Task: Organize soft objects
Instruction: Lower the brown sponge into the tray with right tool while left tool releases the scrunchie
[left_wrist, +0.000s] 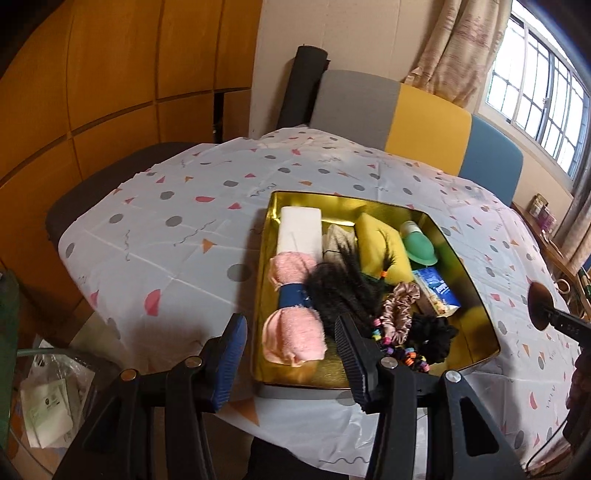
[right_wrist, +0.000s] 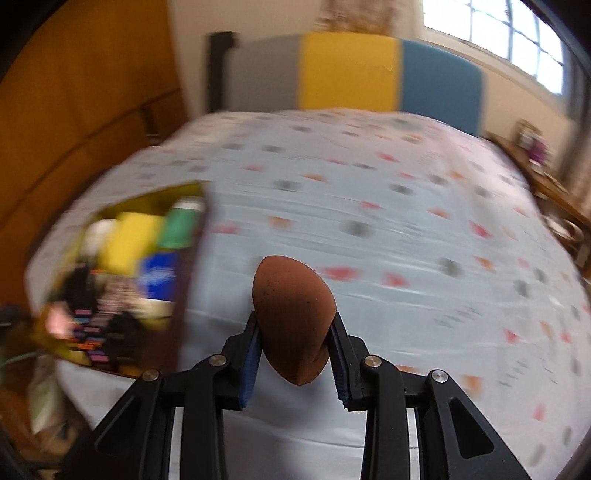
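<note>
The right gripper (right_wrist: 293, 354) has its jaws closed on a brown egg-shaped sponge (right_wrist: 291, 321). The two blue pads press on its lower part from both sides, and the rounded top of the sponge stands out above them. The sponge is held in the air over the table (right_wrist: 369, 221), which is covered with a pale cloth printed with grey dots and pink and orange shapes. The right wrist view is blurred, so small details there cannot be read.

The left gripper (left_wrist: 291, 354) hangs over the near edge of a gold tray (left_wrist: 476, 295) that sits on the table. Its jaws stand about half open and nothing is between them.

The tray is already full of soft things. A rolled pink towel (left_wrist: 291, 332) with a blue band lies at the left side, and a white block (left_wrist: 299, 232) lies behind it. A black hair piece (left_wrist: 343, 288) lies in the middle, beside a yellow sponge (left_wrist: 376, 247). A green cap-like thing (left_wrist: 419, 247) and a blue tissue pack (left_wrist: 439, 288) lie toward the right wall. In the near part there are a pink satin scrunchie (left_wrist: 400, 306), a black scrunchie (left_wrist: 434, 332) and a string of coloured beads (left_wrist: 406, 356).

In the left wrist view the brown sponge shows at the right edge, over the table and outside the tray.
</note>
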